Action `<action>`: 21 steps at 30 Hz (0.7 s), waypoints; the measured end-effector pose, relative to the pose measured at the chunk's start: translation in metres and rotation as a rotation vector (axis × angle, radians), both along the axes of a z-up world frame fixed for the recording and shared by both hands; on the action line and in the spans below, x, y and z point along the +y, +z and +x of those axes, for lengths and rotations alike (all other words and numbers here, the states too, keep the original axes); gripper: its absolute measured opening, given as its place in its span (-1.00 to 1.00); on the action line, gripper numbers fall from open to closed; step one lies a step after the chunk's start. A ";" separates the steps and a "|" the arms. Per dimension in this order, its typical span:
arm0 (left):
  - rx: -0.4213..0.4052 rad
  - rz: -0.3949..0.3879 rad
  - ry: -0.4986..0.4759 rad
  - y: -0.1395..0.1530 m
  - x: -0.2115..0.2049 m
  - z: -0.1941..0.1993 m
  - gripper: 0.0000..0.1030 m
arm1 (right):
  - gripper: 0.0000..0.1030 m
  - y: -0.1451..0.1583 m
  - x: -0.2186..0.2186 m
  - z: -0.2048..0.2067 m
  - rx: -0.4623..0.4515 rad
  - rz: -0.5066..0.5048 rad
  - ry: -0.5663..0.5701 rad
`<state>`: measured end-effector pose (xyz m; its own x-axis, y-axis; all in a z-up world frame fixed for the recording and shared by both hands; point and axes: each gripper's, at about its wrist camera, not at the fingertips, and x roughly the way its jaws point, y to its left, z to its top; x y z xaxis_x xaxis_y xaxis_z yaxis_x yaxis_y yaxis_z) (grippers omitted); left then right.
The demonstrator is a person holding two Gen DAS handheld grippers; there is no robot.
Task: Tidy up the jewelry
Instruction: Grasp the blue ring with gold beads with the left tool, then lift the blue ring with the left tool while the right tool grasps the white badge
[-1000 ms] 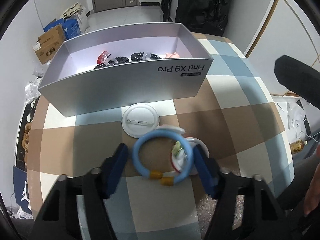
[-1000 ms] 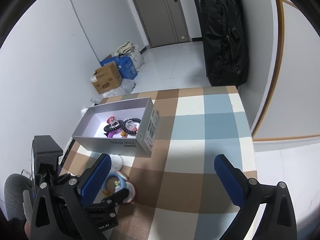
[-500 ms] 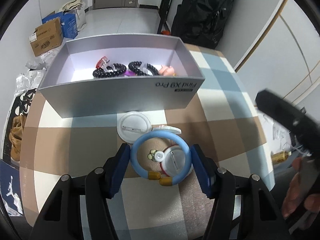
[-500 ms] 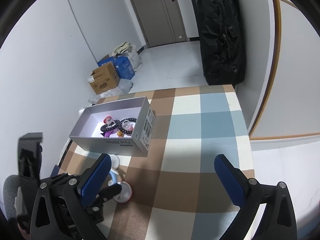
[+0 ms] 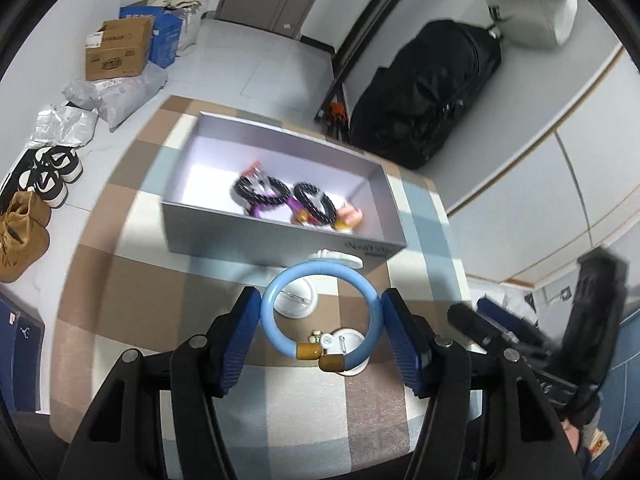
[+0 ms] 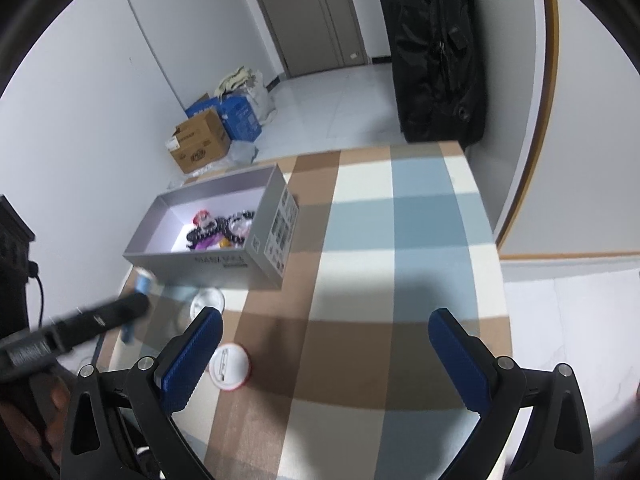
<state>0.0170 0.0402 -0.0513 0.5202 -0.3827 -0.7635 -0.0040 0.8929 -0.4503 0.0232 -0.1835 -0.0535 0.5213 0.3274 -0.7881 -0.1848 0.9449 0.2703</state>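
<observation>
My left gripper [image 5: 320, 320] is shut on a light blue bangle [image 5: 272, 320] with gold clasps and holds it in the air above the checked table. A grey open box [image 5: 280, 240] lies ahead; inside are black bead bracelets [image 5: 312, 202] and other small pieces. Two white round badges lie on the table below the bangle, one near the box [image 5: 298, 302] and one closer [image 5: 348, 338]. My right gripper [image 6: 324, 356] is open and empty over the table. In the right wrist view the box [image 6: 224, 258] is at the left, and a round badge [image 6: 230, 366] lies by my left finger.
The checked cloth [image 6: 400, 280] covers the table to its edges. A black bag [image 6: 436, 52] stands beyond the table by the door. Cardboard boxes [image 5: 118, 48] and shoes [image 5: 24, 216] lie on the floor to the left.
My left gripper has closed on the blue bangle and lifted it off the table, and the view has pulled back from the box. The right gripper has shifted slightly.
</observation>
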 end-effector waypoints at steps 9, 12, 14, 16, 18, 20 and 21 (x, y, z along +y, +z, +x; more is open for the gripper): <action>-0.030 -0.083 0.082 0.008 0.032 -0.003 0.11 | 1.00 -0.015 0.011 -0.003 0.105 0.045 0.063; -0.020 -0.099 0.099 0.005 0.042 -0.003 0.11 | 1.00 -0.017 0.022 -0.008 0.111 0.023 0.102; -0.019 -0.112 0.105 0.005 0.047 -0.004 0.11 | 0.98 -0.021 0.031 -0.011 0.121 0.008 0.134; -0.017 -0.110 0.111 0.006 0.049 -0.005 0.11 | 0.96 -0.026 0.043 -0.015 0.129 -0.017 0.175; -0.018 -0.114 0.116 0.007 0.053 -0.006 0.11 | 0.90 -0.028 0.052 -0.019 0.122 -0.040 0.207; -0.020 -0.115 0.123 0.006 0.055 -0.008 0.11 | 0.89 -0.028 0.061 -0.022 0.105 -0.049 0.235; -0.019 -0.118 0.122 0.006 0.055 -0.008 0.11 | 0.88 -0.028 0.066 -0.023 0.096 -0.046 0.251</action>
